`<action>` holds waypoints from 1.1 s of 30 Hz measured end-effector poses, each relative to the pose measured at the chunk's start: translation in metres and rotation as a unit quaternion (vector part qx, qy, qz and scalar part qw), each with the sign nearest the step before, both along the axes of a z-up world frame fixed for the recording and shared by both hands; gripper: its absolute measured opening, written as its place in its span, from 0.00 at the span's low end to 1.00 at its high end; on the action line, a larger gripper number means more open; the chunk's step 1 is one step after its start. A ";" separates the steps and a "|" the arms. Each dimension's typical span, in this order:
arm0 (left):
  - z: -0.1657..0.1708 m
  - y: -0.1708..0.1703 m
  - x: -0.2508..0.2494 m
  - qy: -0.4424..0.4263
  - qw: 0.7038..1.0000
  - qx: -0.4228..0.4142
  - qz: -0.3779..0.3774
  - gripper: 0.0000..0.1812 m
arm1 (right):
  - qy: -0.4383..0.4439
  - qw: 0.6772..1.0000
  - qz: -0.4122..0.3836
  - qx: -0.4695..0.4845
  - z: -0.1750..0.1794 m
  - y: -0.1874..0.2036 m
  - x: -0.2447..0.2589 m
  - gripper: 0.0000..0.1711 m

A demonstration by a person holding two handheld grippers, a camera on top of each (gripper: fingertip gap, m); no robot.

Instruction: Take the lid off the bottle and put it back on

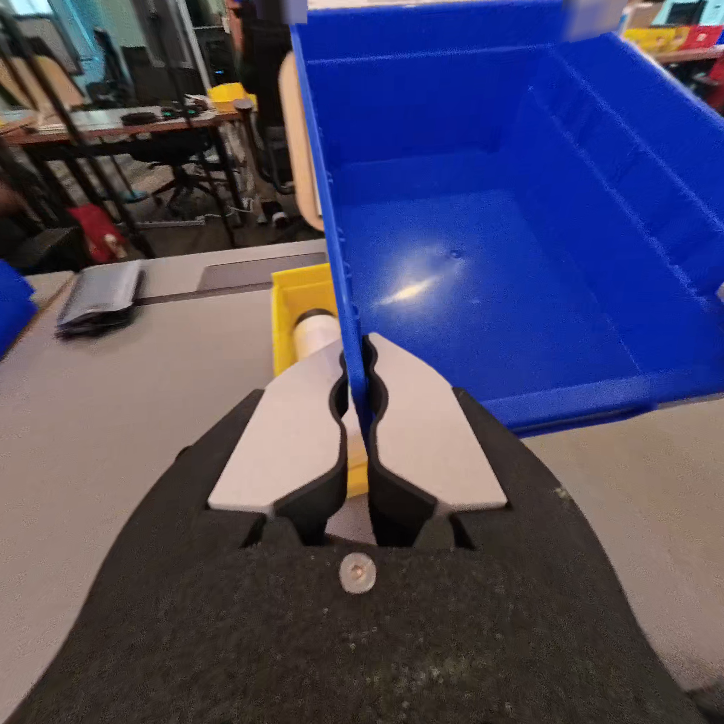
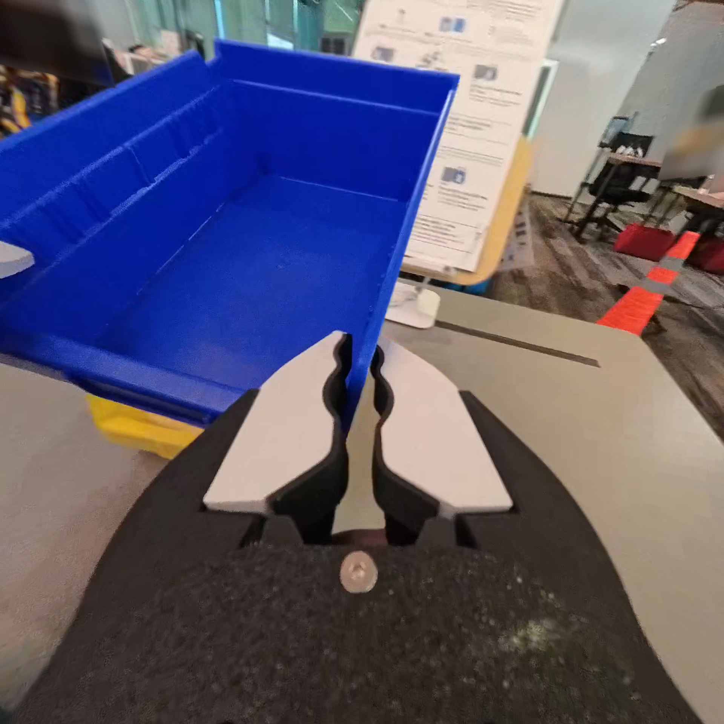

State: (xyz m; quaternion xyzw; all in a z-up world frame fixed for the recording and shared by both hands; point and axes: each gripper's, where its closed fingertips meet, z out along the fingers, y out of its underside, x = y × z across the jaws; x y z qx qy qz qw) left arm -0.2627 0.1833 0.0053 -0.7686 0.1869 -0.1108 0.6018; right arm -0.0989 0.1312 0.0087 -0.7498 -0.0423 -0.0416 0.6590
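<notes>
Bottle lies in the yellow bin on the grey bench, behind my left claw. Both claws clamp the blue bin, left and right claw on opposite walls. Desks, chairs, an orange cone behind.

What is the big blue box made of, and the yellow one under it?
The blue box looks like hard, fairly glossy plastic: a light glare shines on its floor, and its walls are thin with moulded ribs. The yellow box looks like similar smooth plastic, though little of it shows.
</notes>
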 end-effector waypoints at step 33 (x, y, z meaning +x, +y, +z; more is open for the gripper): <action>-0.081 -0.028 0.149 -0.022 0.976 -0.106 -0.189 0.36 | 0.069 0.984 -0.140 -0.091 -0.085 -0.054 0.333 0.23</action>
